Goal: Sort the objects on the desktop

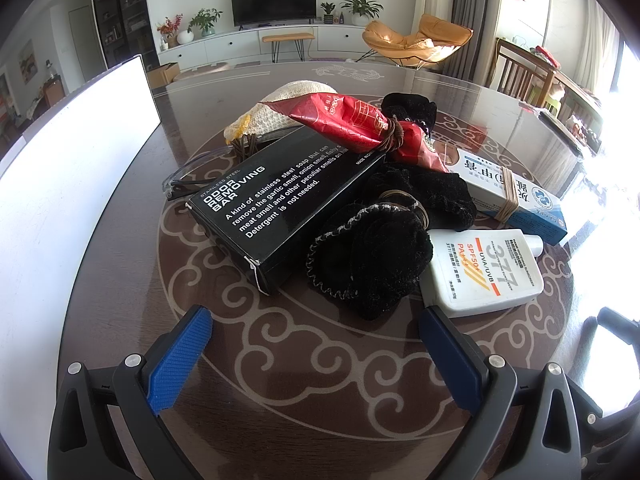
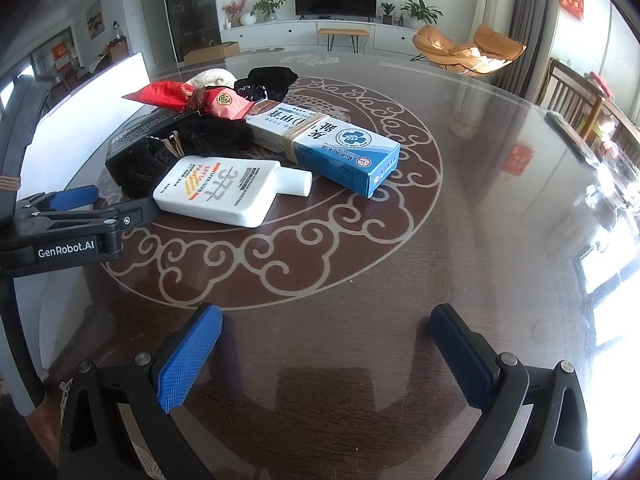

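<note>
A pile lies on the round table: a black soap box (image 1: 280, 196), a red packet (image 1: 356, 126) tied with a band, black fuzzy cloth (image 1: 372, 256), a white sunscreen bottle (image 1: 484, 272), a blue-and-white carton (image 1: 516, 196) with rubber bands, a cream knitted item (image 1: 280, 108) and clear glasses (image 1: 192, 172). My left gripper (image 1: 316, 344) is open, empty, just short of the black cloth. My right gripper (image 2: 326, 340) is open and empty over bare table, right of the bottle (image 2: 224, 190) and carton (image 2: 328, 144). The left gripper (image 2: 100, 206) shows at the right wrist view's left edge.
A white board (image 1: 76, 152) stands along the table's left side. The dark glass tabletop (image 2: 480, 220) stretches to the right. Wooden chairs (image 1: 532, 76) stand at the far right edge. A TV and an orange lounge chair are in the room behind.
</note>
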`<control>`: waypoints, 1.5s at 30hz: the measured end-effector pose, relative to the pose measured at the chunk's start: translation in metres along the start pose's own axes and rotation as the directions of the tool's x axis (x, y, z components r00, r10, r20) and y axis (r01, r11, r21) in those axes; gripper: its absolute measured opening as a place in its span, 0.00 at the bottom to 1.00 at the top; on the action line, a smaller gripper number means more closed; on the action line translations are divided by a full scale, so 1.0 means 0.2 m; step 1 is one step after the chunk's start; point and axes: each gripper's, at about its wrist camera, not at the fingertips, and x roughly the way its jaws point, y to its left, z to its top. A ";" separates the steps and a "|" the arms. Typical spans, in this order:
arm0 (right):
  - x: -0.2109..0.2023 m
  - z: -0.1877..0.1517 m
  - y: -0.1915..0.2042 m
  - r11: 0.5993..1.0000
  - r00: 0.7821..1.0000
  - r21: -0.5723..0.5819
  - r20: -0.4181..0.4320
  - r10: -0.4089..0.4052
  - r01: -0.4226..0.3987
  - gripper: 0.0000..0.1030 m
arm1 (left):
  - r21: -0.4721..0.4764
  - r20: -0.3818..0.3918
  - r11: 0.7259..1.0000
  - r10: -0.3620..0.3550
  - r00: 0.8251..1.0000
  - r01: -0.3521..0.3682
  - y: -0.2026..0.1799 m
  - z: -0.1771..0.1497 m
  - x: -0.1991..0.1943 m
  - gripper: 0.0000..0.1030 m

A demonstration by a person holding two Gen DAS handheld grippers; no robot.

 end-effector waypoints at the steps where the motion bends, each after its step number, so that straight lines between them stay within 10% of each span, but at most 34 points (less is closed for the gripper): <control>1: 0.00 0.00 0.00 1.000 1.000 0.000 -0.001 -0.001 0.001 1.00 | 0.000 0.000 1.000 0.000 1.000 0.000 0.00 0.00 0.00 1.00; 30: 0.01 0.02 -0.01 0.998 0.998 -0.038 -0.029 0.049 -0.050 1.00 | 0.131 -0.006 0.987 -0.096 0.995 0.096 0.05 -0.12 -0.11 1.00; 36: -0.05 0.28 -0.17 0.999 0.995 0.046 0.102 -0.016 0.011 1.00 | 0.131 -0.006 0.987 -0.096 0.995 0.096 0.05 -0.12 -0.11 1.00; 41: 0.16 0.56 -0.31 0.983 0.998 0.176 0.035 0.055 -0.060 1.00 | 0.131 -0.006 0.987 -0.097 0.995 0.097 0.05 -0.12 -0.11 1.00; 45: 0.32 0.65 -0.16 0.988 0.985 0.020 -0.078 0.152 -0.151 1.00 | 0.131 -0.006 0.987 -0.097 0.995 0.097 0.06 -0.12 -0.11 1.00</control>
